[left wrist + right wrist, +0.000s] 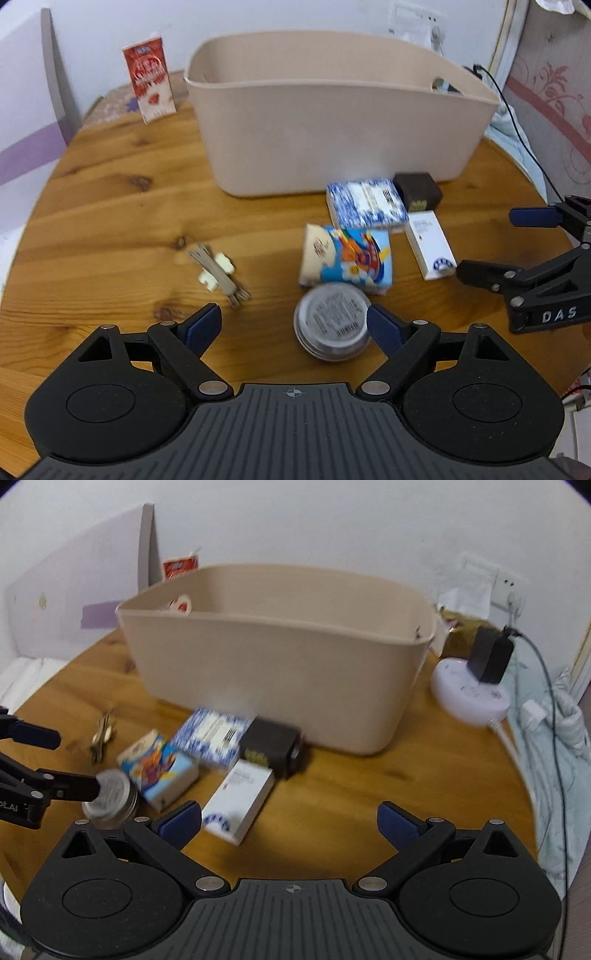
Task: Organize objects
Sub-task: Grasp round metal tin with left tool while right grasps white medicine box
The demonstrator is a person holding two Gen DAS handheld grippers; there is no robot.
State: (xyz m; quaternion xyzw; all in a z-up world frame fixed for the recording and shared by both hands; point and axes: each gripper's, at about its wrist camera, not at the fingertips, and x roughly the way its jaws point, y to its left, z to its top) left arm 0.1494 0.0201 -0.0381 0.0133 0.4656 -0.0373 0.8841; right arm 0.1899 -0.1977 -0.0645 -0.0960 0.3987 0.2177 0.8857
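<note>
Right wrist: beige bin, contents hidden.

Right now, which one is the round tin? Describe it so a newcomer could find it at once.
Start at the big beige bin on the wooden table. A cluster of small boxes lies in front of it; nearest the camera, touching the colourful cartoon-print pack, sits the round tin. It is the only round, silvery item, with a printed label on top.
</note>
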